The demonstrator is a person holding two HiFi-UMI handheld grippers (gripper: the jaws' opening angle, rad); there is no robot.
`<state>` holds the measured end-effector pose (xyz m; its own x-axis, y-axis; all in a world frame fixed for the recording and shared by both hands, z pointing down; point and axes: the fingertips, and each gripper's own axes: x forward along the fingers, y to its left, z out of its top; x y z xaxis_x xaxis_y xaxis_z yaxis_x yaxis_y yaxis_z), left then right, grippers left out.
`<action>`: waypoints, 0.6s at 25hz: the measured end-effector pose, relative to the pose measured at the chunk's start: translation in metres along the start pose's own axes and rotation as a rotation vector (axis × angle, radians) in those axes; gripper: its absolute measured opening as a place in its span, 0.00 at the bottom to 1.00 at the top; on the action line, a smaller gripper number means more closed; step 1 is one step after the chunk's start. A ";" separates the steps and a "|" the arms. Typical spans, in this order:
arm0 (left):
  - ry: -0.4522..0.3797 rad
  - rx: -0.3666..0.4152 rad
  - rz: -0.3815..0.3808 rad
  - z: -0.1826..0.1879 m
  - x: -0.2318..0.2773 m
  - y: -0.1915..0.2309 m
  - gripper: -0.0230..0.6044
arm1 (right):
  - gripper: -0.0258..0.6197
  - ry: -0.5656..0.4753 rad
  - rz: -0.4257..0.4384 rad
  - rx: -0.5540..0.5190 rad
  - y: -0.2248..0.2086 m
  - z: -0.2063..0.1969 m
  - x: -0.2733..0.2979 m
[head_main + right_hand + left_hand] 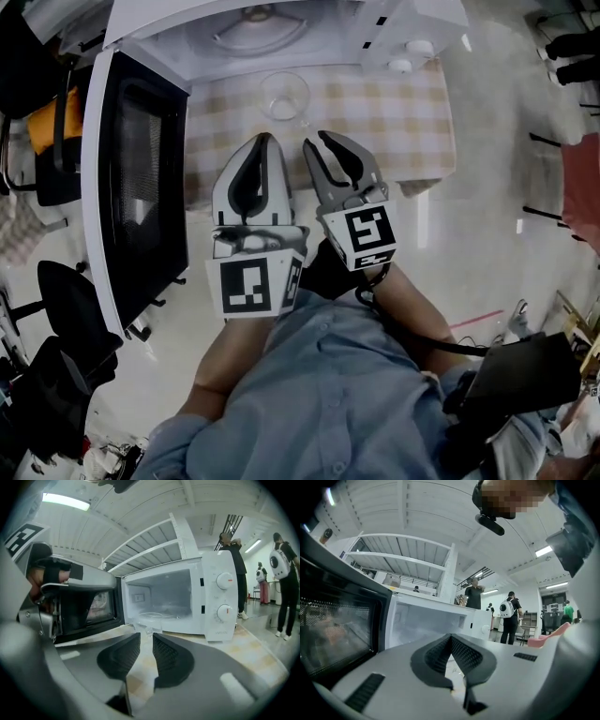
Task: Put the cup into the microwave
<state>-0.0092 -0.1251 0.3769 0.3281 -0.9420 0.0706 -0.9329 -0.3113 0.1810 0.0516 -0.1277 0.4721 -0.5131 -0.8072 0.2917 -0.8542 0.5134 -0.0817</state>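
Jaws, right gripper: parted to a narrow gap, nothing between them. Jaws, left gripper: tips together, empty. Item: cup, clear glass, upright on the checked counter, just before the mouth of the microwave, whose door is swung open. Handling, my estimate: light, rigid, slick-walled, breakable, easily tipped. Hold advised: across the side wall at mid-height, gentle squeeze. My present gap looks too narrow for it.
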 end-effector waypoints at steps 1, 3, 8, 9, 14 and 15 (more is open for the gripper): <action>0.002 -0.003 0.002 -0.003 0.002 0.002 0.05 | 0.17 0.002 -0.002 -0.003 -0.001 -0.002 0.003; 0.007 -0.009 0.003 -0.007 0.007 0.005 0.05 | 0.17 0.007 -0.005 -0.008 -0.004 -0.005 0.009; 0.023 -0.016 0.005 -0.011 0.014 0.010 0.05 | 0.17 0.028 0.004 -0.002 -0.006 -0.009 0.021; 0.025 -0.017 0.005 -0.011 0.015 0.011 0.05 | 0.17 0.032 0.006 -0.002 -0.006 -0.010 0.023; 0.038 -0.024 0.005 -0.014 0.017 0.015 0.05 | 0.17 0.051 0.010 -0.004 -0.006 -0.015 0.031; 0.039 -0.025 0.005 -0.015 0.018 0.015 0.05 | 0.17 0.053 0.010 -0.004 -0.006 -0.016 0.032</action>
<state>-0.0154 -0.1446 0.3952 0.3294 -0.9378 0.1098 -0.9307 -0.3030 0.2047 0.0418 -0.1525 0.4969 -0.5164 -0.7857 0.3406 -0.8488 0.5225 -0.0815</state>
